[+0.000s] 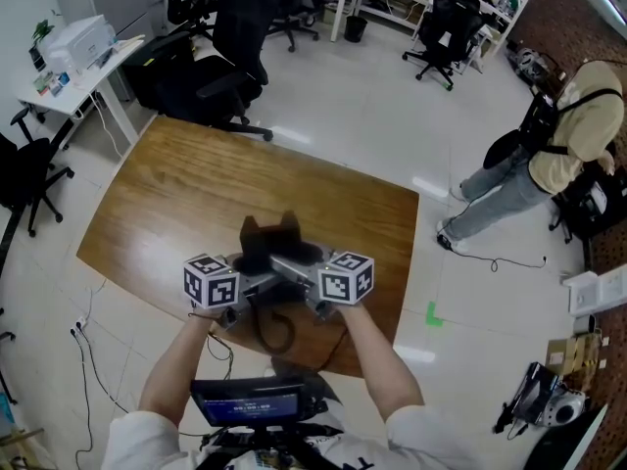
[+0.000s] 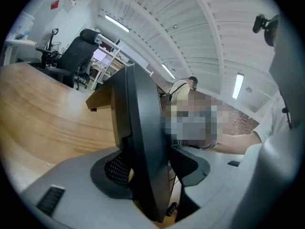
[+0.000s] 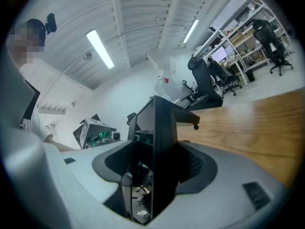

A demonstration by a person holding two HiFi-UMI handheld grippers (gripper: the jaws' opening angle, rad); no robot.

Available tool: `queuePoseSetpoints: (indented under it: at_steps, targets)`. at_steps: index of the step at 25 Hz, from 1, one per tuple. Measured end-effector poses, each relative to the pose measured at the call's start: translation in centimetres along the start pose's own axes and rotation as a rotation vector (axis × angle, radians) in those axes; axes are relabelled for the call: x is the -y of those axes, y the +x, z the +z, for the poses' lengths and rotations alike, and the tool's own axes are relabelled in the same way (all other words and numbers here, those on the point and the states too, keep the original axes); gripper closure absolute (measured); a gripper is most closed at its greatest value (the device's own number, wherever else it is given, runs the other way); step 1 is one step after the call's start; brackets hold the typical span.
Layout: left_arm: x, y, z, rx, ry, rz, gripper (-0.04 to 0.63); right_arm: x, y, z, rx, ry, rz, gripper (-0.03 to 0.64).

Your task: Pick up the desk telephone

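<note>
Telephones: we counted one desk telephone (image 1: pixel 267 246), held up over the near part of the one bench (image 1: pixel 167 189).
Grippers: we saw two; the left hand-held gripper (image 1: pixel 253 283) pinched its left side, the right hand-held gripper (image 1: pixel 299 284) its right side.

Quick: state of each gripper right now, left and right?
Left gripper: closed on the desk telephone.
Right gripper: closed on the desk telephone too.
</note>
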State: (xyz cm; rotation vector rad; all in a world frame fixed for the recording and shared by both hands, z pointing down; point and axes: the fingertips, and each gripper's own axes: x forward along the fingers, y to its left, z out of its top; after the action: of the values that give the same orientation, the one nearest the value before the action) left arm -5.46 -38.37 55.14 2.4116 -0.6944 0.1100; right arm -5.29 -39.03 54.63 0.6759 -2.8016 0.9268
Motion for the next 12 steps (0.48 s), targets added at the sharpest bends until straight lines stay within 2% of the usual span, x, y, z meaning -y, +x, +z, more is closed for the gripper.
queuePoseSetpoints:
  at_steps: [12]
  targets:
    - [7.9, -3.8, 2.9, 0.106, 0.143, -0.04, 0.354, -8.3, -4.2, 3.2, 0.065, -0.239, -0.026, 0.336]
